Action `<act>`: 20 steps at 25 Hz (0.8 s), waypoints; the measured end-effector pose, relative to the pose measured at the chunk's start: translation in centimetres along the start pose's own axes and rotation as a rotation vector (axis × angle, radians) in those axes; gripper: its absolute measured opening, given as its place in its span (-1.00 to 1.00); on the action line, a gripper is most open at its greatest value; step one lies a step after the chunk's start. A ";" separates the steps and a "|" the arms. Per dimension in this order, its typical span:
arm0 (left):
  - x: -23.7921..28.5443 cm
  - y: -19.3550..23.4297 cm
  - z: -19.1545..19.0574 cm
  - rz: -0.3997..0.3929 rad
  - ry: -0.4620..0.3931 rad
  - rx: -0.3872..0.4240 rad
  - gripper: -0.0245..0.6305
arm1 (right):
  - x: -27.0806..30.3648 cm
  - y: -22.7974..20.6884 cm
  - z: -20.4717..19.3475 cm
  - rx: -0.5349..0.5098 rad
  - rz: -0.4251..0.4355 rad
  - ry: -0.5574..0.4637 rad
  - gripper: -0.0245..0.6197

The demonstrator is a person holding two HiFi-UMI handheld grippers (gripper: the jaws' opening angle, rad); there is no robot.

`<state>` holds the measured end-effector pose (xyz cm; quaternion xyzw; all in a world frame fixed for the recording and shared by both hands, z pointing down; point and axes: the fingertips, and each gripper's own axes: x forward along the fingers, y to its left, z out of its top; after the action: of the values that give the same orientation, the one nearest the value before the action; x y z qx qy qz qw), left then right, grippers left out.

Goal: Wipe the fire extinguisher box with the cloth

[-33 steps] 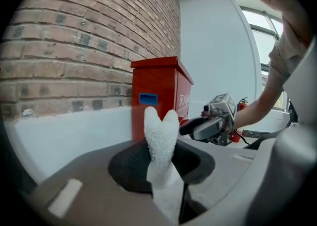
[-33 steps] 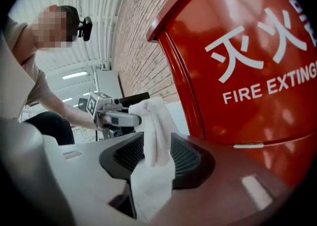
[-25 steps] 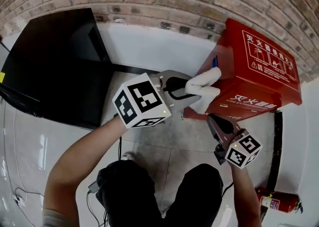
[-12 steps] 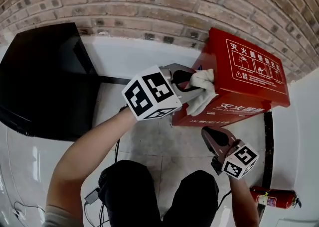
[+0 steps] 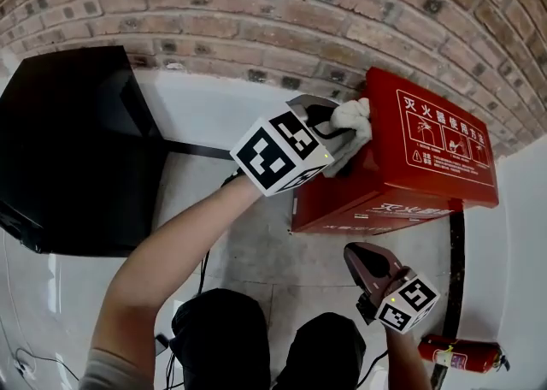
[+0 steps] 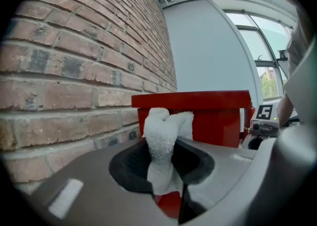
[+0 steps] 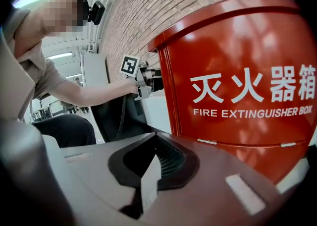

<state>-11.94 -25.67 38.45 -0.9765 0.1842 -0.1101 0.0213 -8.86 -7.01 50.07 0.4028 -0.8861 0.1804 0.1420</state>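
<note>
The red fire extinguisher box (image 5: 427,153) stands on the floor against the brick wall. My left gripper (image 5: 332,120) is shut on a white cloth (image 5: 353,122), which presses on the box's top left corner near the wall. In the left gripper view the cloth (image 6: 162,138) sticks up between the jaws, with the box (image 6: 210,121) just behind it. My right gripper (image 5: 359,253) hovers in front of the box, apart from it. In its own view the right gripper (image 7: 146,183) is shut with nothing in it and faces the box's lettered front (image 7: 247,76).
A black cabinet (image 5: 68,140) stands at the left against the brick wall (image 5: 256,12). A red fire extinguisher (image 5: 461,351) lies on the floor at the lower right. A black strip (image 5: 453,268) runs along the floor beside the box. The person's knees (image 5: 256,345) are below.
My left gripper carried the cloth from the box's front left edge up to its top left corner by the wall. The right gripper sits lower in the head view.
</note>
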 end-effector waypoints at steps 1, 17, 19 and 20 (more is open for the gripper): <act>0.3 0.7 0.1 0.017 0.003 0.005 -0.59 | -0.1 -0.1 0.0 0.004 -0.007 -0.002 -0.85; 3.5 4.6 -6.4 0.137 0.067 0.015 -0.61 | -2.5 -0.9 -1.0 0.024 -0.093 0.004 -0.86; 3.4 3.7 -7.9 0.117 0.076 -0.001 -0.61 | -2.6 -0.8 -1.3 0.026 -0.092 0.006 -0.86; 3.4 3.2 -8.6 0.106 0.079 -0.014 -0.61 | -2.6 -0.7 -1.3 0.025 -0.091 0.007 -0.85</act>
<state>-11.95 -29.89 47.25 -0.9603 0.2371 -0.1462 0.0131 -6.53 -5.12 50.37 0.4438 -0.8640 0.1864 0.1479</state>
